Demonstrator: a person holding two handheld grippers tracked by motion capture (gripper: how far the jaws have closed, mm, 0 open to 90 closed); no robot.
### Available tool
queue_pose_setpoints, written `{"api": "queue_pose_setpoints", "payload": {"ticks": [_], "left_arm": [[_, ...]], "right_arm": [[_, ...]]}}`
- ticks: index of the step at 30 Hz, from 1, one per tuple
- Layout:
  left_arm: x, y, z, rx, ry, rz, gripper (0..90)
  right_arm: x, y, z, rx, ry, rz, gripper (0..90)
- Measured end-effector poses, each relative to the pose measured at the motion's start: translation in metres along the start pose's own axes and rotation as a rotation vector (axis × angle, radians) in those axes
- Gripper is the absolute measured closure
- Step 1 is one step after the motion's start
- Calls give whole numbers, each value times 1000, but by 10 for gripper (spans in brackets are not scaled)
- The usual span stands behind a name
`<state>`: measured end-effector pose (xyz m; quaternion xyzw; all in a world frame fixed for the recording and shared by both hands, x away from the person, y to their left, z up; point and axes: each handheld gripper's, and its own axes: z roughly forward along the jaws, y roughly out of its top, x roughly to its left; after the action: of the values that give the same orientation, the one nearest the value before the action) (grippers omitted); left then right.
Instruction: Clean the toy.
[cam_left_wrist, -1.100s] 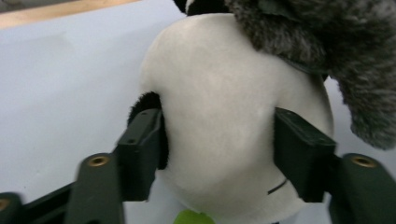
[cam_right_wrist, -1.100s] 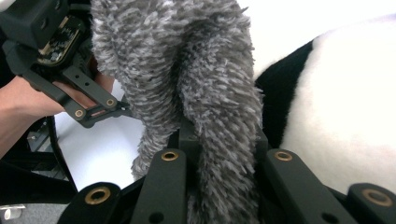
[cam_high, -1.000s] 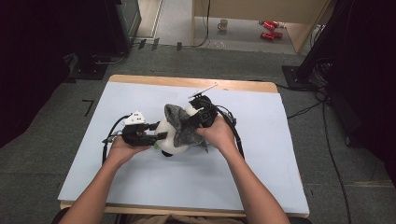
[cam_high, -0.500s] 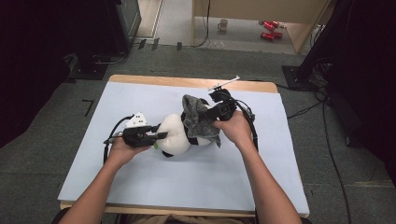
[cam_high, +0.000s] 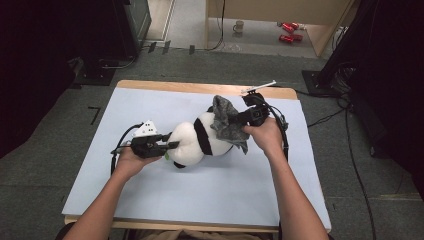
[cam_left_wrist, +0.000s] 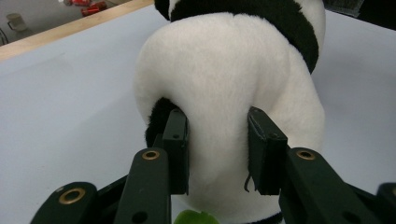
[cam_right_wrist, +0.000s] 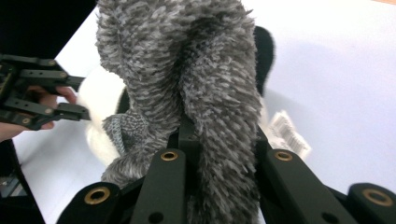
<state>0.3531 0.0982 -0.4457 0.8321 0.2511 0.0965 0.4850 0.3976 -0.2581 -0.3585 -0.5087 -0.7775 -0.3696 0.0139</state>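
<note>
We see a plush panda (cam_high: 197, 142) lying on the worktop (cam_high: 240, 190), its white body pinched between the left gripper (cam_high: 172, 145)'s jaws, while the right gripper (cam_high: 239, 119)'s jaws are clamped on a grey fuzzy cloth (cam_right_wrist: 187, 79) bunched just ahead of them. To peel the cloth off cleanly, we judge the left grip should stay firm while the right pulls steadily away. Both forearms reach in low, grippers facing each other.

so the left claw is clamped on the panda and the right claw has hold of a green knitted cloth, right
Not quite: the cloth is grey, not green, as the right gripper view shows, with the right claw shut on it. The rest holds: the left claw is clamped on the panda plush's white body.
</note>
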Motion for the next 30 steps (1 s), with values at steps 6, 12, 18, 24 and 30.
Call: {"api": "queue_pose_setpoints", "payload": {"ticks": [6, 12, 18, 24, 30], "left_arm": [[0, 0, 0, 1, -2, 1, 650], [1, 0, -1, 2, -7, -5, 653], [0, 0, -2, -11, -16, 14, 663], [-3, 2, -3, -21, -17, 38, 673], [-6, 4, -3, -26, -16, 51, 677]], "right_arm": [[-16, -6, -2, -3, -60, 35, 770], [-31, -14, 7, -4, -81, 51, 771], [-38, -16, 6, 5, -91, 80, 772], [-20, -1, -22, -52, -78, 51, 773], [14, 13, -33, -69, -23, 8, 774]]}}
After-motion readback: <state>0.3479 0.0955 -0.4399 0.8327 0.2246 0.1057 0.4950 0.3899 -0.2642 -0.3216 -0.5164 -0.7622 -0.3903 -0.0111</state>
